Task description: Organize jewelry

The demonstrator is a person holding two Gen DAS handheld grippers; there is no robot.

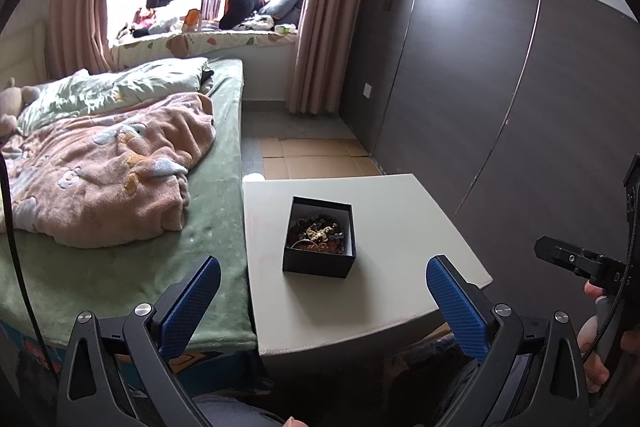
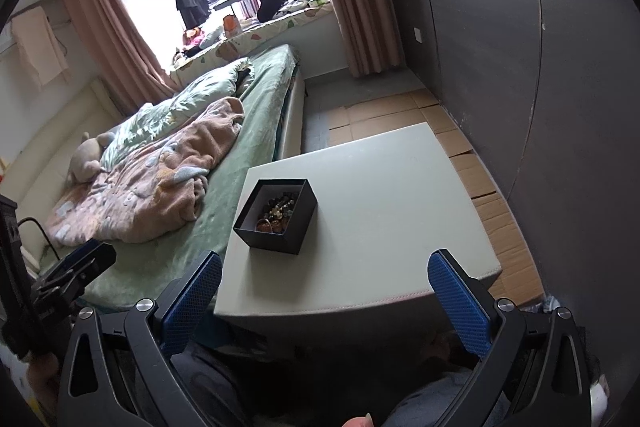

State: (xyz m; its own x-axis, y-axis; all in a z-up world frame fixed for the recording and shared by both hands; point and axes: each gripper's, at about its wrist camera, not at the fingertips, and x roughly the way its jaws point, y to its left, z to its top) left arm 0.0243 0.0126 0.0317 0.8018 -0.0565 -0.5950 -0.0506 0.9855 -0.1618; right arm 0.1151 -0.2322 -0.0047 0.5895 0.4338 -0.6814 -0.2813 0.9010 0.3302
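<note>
A tangle of beaded jewelry (image 1: 318, 233) is seen heaped inside the open black cardboard box (image 1: 319, 264), set toward the bed-side edge of the pale square table (image 1: 400, 227). Nothing is laid out elsewhere on it. Left gripper (image 1: 323, 301) and right gripper (image 2: 325, 297) are held back at the near edge, jaws spread wide, nothing gripped. Either the pieces are already gathered, or sorting lies ahead.

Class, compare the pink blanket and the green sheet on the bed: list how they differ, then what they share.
The pink blanket is crumpled in a heap; the green sheet lies spread flat. The blanket is fluffy with cartoon patches; the sheet looks plain and smoother. The blanket lies on top, the sheet beneath. Both are bedding on the same bed.
</note>
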